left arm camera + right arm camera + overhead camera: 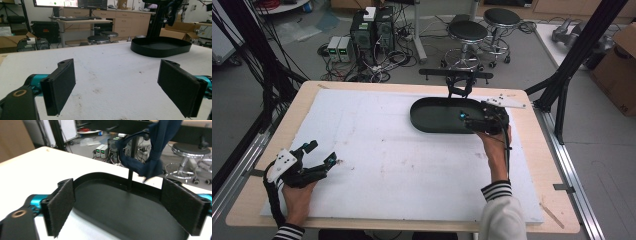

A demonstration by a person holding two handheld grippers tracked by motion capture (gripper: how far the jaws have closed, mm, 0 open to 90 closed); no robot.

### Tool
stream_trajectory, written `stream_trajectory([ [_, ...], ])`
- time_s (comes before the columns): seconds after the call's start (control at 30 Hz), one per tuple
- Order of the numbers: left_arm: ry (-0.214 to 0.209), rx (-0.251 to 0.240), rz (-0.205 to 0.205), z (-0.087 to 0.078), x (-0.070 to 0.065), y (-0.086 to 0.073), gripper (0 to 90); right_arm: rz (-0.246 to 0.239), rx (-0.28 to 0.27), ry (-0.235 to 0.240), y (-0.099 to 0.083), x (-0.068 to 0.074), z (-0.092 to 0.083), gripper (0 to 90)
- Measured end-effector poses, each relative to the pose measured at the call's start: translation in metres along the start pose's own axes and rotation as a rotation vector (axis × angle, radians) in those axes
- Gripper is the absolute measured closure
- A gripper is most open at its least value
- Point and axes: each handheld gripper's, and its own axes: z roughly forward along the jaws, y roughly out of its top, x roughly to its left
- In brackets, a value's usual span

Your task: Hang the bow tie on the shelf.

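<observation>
Two claws, both spread wide, neither gripping anything. Left claw rests at lower left of the high view on the white tabletop, well apart from everything else. Right claw sits at the near rim of the black oval tray, tray empty. Beyond it, upper right in the right gripper view, a dark blue cloth hangs draped from a small black stand. Judgement: cloth is light, limp and non-fragile; it will sag and bunch. Best purchase looks like the lower hanging fold, pinched through both layers. Felt-like pads should hold fabric well.
</observation>
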Motion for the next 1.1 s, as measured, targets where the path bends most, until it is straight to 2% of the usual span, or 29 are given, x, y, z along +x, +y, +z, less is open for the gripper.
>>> stream_trajectory([
  [0.17,-0.001,0.000,0.007,0.000,-0.001,0.000,15.1,0.003,-0.093,0.034,-0.019,0.004,-0.036,10.9],
  [0.3,-0.001,0.002,0.008,0.000,-0.001,0.000,15.1,-0.004,-0.182,0.049,-0.043,0.007,-0.061,10.9],
  [0.37,-0.002,0.002,0.007,0.000,-0.001,0.000,15.1,-0.003,-0.201,0.042,-0.057,0.007,-0.069,10.9],
  [0.5,-0.004,0.003,0.016,0.000,-0.002,0.000,15.1,0.031,-0.252,0.036,-0.086,0.008,-0.079,10.9],
  [0.67,-0.005,0.003,0.018,0.000,-0.002,0.000,15.1,0.034,-0.263,0.005,-0.114,0.010,-0.084,10.9],
  [0.73,-0.005,0.004,0.019,0.000,-0.002,0.000,15.1,0.019,-0.263,-0.015,-0.121,0.011,-0.084,10.9],
  [0.93,-0.006,0.006,0.024,0.000,-0.002,0.000,15.1,-0.017,-0.254,-0.040,-0.134,0.016,-0.078,10.9],
  [1.1,-0.006,0.006,0.026,0.000,-0.002,0.000,15.1,-0.029,-0.210,-0.039,-0.144,0.021,-0.071,10.9],
])
